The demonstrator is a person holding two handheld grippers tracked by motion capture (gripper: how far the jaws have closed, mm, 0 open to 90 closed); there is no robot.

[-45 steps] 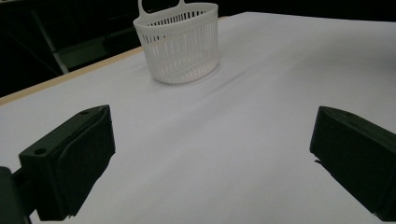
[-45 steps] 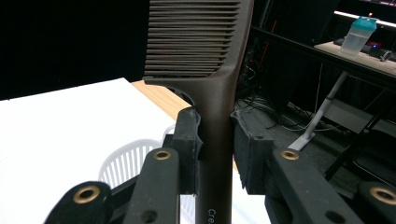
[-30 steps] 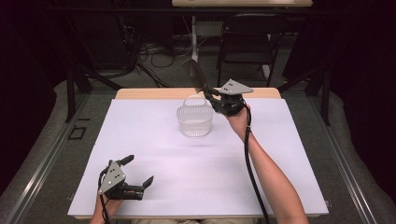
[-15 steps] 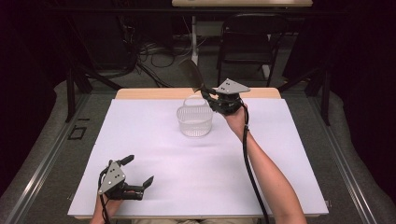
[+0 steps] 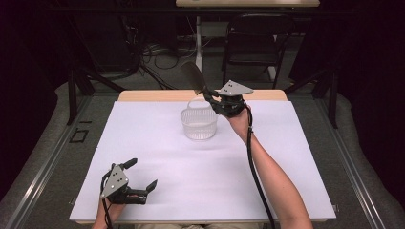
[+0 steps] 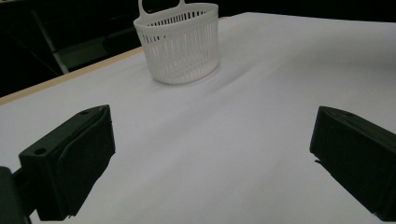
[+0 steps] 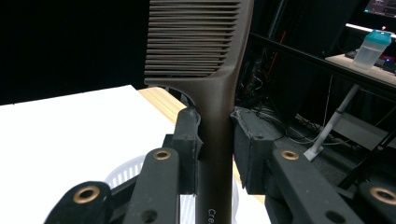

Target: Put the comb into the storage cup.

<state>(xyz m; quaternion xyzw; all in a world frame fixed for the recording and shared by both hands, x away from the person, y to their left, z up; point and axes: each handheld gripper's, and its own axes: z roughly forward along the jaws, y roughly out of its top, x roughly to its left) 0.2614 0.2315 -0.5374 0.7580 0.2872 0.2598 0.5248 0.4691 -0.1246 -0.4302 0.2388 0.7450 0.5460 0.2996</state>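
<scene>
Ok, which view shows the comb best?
The right gripper view: the comb stands close up, handle clamped between the right gripper fingers, teeth clear. The high view shows it small and dark above the basket.

lab: floor cables [image 5: 153,57], dark curtains [image 5: 28,71]

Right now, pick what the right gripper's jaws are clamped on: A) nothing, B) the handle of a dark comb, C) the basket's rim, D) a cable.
B: in the right gripper view the jaws of the right gripper press both sides of the comb handle, above the white basket.
</scene>
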